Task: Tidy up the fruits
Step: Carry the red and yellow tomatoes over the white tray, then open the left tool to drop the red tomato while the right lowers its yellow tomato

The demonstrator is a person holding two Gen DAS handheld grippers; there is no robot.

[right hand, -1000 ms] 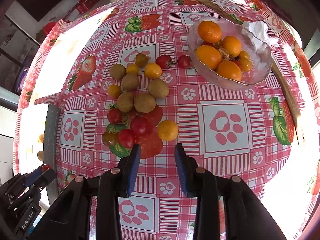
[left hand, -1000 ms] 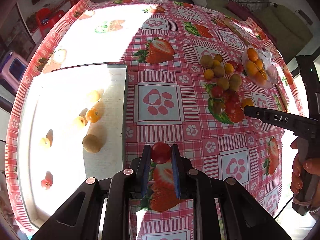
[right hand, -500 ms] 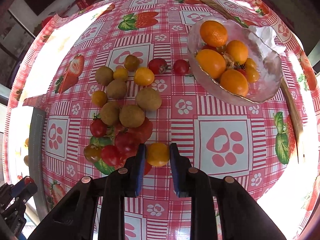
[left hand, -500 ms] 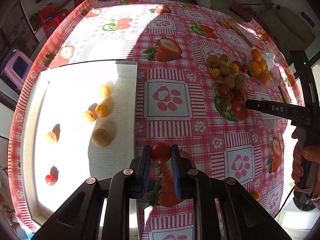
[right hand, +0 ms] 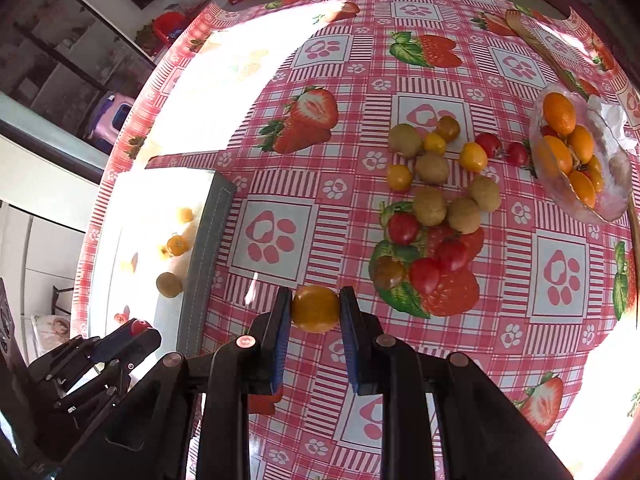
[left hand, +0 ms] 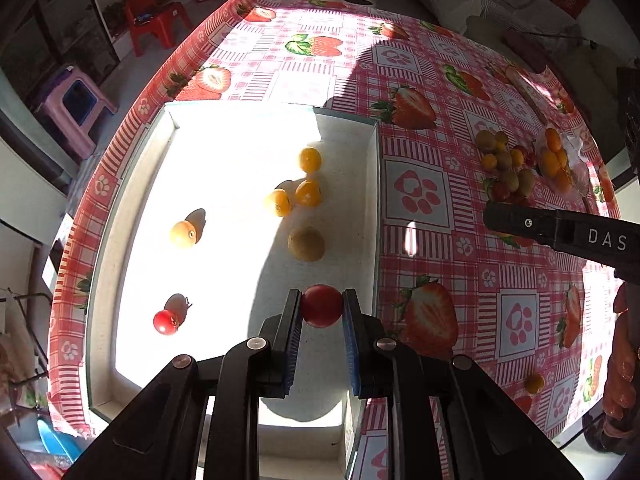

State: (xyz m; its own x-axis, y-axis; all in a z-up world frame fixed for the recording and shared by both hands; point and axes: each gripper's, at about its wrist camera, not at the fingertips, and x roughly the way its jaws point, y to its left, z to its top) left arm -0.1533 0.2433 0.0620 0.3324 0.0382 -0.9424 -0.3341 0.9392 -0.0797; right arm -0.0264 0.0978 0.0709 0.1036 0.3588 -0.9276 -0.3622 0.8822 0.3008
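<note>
Only left wrist view shows tray (left hand: 372, 184) floor; fingers pinch red tomato (left hand: 321, 305), right's yellow tomato (right hand: 315, 308).

Left black two-finger gripper (left hand: 322, 306) clamped on a small round red tomato (left hand: 321, 305), pointing steeply down; right black gripper (right hand: 315, 309) likewise (blue pads) pinching a round orange-yellow tomato (right hand: 315, 309).

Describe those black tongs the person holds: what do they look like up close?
Each is matte black plastic and metal. The left gripper and right gripper have two flat fingers lined with ribbed blue pads, jointed black link bars and round silver rivets. White letters "DAS" mark the right one's side.
</note>
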